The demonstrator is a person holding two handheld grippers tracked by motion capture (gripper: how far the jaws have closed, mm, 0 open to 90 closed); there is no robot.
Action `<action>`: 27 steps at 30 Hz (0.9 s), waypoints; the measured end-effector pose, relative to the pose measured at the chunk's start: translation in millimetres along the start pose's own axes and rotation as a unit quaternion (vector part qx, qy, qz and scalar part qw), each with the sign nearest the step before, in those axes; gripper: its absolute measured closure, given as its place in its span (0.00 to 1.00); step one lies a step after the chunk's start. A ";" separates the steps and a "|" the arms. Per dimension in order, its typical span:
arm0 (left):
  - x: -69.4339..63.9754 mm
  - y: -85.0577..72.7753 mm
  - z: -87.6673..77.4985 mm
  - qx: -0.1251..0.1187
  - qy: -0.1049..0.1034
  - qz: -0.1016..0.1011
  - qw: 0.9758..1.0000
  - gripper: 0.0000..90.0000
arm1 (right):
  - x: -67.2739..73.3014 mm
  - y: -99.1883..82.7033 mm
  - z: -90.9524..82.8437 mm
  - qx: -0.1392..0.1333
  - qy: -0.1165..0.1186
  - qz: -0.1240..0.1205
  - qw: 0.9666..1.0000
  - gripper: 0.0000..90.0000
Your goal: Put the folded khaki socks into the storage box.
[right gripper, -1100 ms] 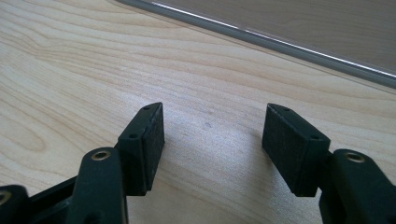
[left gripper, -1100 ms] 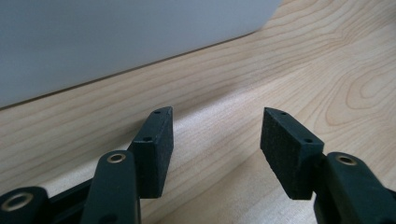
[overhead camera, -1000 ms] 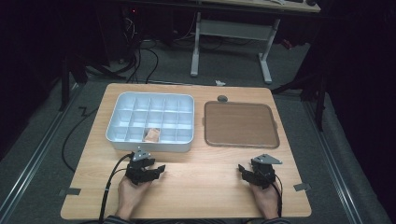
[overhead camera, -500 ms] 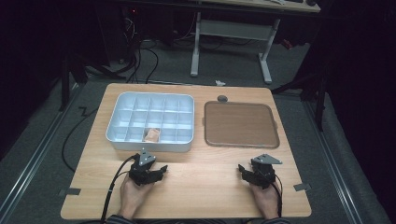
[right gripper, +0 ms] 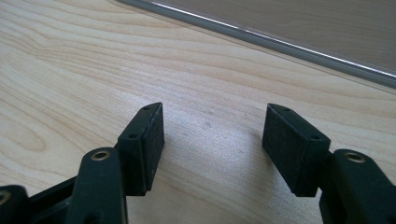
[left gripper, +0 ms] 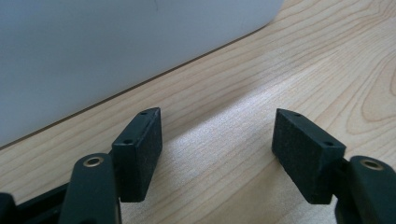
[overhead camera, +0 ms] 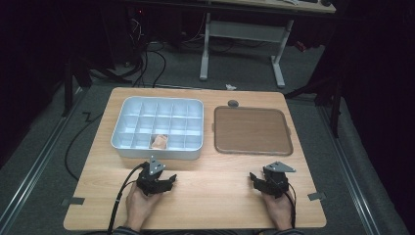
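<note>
The left hand-held gripper [overhead camera: 157, 181] rests on the bench [overhead camera: 215, 188], its jaws just widened and empty, near the compartment tray [overhead camera: 128, 110] at its 12 o'clock. The right hand-held gripper [overhead camera: 266, 180] stands open, empty, below the brown tray [overhead camera: 252, 129].

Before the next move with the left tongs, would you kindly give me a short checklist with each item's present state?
1. Left tongs open, nothing between them, having just been opening: ok.
2. Right tongs open and empty: ok.
3. Small tan piece lies in a front-row compartment of the white divided tray: ok.
4. Both tongs rest near the wooden table, short of the tray: ok.
5. Brown tray bare: ok.
6. What the piece is: cannot tell.
</note>
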State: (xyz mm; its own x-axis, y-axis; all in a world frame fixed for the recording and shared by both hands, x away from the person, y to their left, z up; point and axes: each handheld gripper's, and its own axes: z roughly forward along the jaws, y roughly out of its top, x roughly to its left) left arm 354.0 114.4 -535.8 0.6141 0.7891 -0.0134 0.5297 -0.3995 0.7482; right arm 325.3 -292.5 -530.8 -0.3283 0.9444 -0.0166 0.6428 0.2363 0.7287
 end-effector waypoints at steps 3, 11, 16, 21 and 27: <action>0.0 -0.1 -0.1 0.000 0.000 -0.001 1.000 0.38 | 0.0 0.0 0.0 0.000 0.000 -0.001 1.000 0.43; 0.1 -0.2 -0.2 0.000 0.000 -0.002 1.000 0.38 | 0.0 -0.1 -0.1 0.000 0.001 0.001 1.000 0.43; 0.2 -0.2 -0.2 0.000 0.000 -0.003 1.000 0.38 | -0.1 -0.1 -0.1 0.000 0.002 0.000 1.000 0.43; -0.1 -0.7 -0.7 -0.003 0.000 -0.003 1.000 0.41 | 0.0 -0.1 0.0 0.000 0.001 -0.001 1.000 0.43; -0.2 -0.9 -0.9 -0.002 0.000 -0.003 1.000 0.41 | -0.2 -0.1 0.0 0.000 0.002 0.001 1.000 0.43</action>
State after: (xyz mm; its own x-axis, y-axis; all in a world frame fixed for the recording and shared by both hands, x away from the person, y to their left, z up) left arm 352.9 115.1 -535.8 0.6106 0.7918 -0.0172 0.5304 -0.3928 0.7513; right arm 325.3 -292.7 -530.9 -0.3299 0.9439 -0.0131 0.6428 0.2348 0.7292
